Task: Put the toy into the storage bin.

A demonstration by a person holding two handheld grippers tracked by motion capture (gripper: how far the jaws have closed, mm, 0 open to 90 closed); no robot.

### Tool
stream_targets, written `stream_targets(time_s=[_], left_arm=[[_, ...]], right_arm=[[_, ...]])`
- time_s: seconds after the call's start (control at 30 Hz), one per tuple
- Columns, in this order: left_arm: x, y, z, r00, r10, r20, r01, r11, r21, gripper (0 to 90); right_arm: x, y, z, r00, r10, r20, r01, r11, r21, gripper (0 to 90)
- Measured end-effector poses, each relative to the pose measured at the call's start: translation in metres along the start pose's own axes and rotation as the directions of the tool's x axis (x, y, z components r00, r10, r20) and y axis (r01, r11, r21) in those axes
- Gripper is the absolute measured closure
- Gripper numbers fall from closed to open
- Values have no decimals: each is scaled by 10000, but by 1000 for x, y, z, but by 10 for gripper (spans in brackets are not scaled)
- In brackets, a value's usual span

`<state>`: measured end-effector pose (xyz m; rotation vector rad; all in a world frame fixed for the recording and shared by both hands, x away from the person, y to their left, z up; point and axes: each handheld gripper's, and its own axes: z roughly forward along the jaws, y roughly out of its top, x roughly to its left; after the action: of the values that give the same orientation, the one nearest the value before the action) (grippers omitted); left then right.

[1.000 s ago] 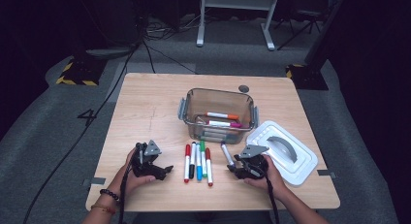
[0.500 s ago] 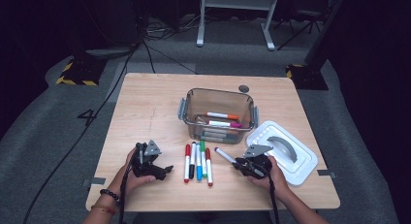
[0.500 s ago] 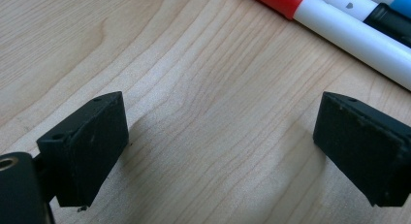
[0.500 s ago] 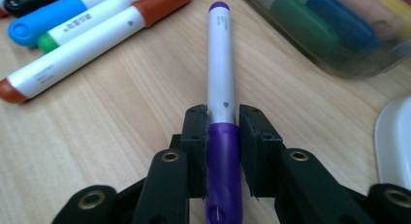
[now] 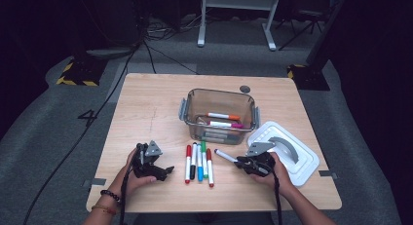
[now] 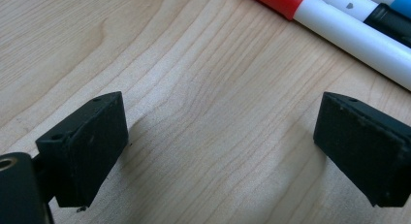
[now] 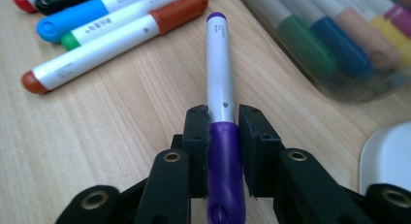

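Two grippers are working at the wooden table (image 5: 146, 113), described here from left to right.

Left gripper (image 5: 155, 168): it is resting low over bare wood at the left of the marker row. In the left gripper view its jaws are standing wide apart with nothing between them; the red-capped marker (image 6: 310, 8) is lying just beyond the far pad, not touching it.

Marker row (image 5: 198, 161): several capped markers are lying side by side on the table between the two grippers, awaiting pickup.

Right gripper (image 5: 242, 162): its jaws have just been closing, and a purple marker (image 7: 221, 93) is now sitting between them. The pads are pressing on both sides of the barrel where white body meets purple cap. In the high view this marker is pointing out to the left, toward the row, low over the table.

Clear container (image 5: 187, 108): it is standing behind the row, holding several markers already. Its white lid (image 5: 302, 161) is lying off, at the right, just beside the right hand.

Step in hand, as judged: the grasp is being completed on one marker for transfer into the container.

Next move, as judged: the marker is needing a lift clear of the table, carriage over the near wall of the container, alignment along the markers inside, then release. The grip is sitting toward one end, so the long free end is liable to swing or catch the rim.
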<state>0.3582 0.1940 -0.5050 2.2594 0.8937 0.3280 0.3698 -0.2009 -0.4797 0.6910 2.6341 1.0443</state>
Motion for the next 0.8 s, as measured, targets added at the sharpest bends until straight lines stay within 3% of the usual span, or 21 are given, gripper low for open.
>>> stream_targets(time_s=[0.3,0.5,0.63,0.8], left_arm=[[0,0,0,10000,13,8,-13,10000,11,57],[0,0,0,10000,7,1,-7,10000,3,57],[0,0,0,10000,-3,-1,3,10000,6,57],[0,0,0,10000,15,3,-15,10000,16,57]], right_arm=[[7,18,-19,9942,-902,-588,868,9945,-583,745],[9,38,-39,9836,-1635,-761,1545,9816,-1122,745],[2,56,-52,9792,-1889,-738,1759,9722,-1547,745],[-16,81,-63,9779,-1969,-705,1841,9703,-1567,745]])
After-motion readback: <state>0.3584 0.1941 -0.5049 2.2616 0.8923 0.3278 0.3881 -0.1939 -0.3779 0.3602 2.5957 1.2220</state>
